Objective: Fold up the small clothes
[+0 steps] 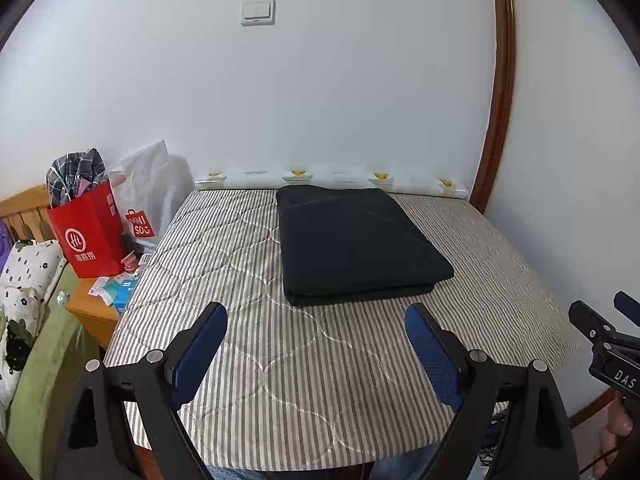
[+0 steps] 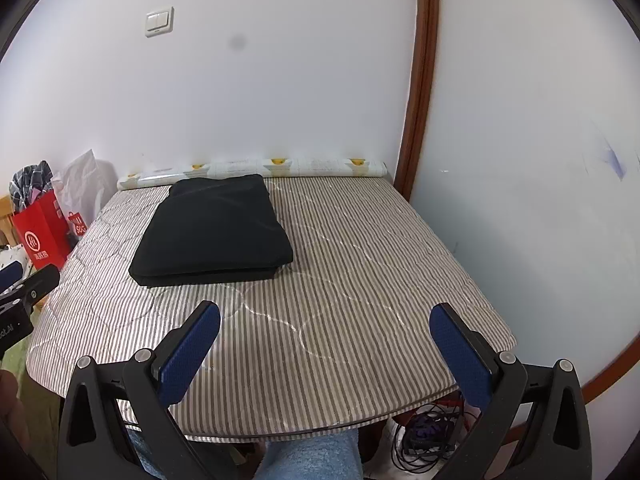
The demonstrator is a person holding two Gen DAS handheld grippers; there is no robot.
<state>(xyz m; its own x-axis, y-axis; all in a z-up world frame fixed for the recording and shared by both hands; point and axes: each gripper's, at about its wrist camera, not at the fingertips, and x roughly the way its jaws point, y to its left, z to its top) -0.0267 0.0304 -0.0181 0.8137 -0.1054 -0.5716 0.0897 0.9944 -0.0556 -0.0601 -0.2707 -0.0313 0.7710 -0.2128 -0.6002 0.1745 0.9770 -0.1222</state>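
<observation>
Left wrist view shows your left gripper [image 1: 316, 320] with its blue-padded fingers [image 1: 200, 344] spread wide and holding nothing, above the near part of the striped table cover [image 1: 320, 380]. The folded black garment [image 1: 356, 244] lies flat just beyond the fingertips, slightly toward the right finger, its far edge close to the patterned roll [image 1: 332, 178] along the wall. Your right gripper [image 2: 324, 320] is likewise spread apart and empty; from it, the garment sits ahead and off past the left finger.
</observation>
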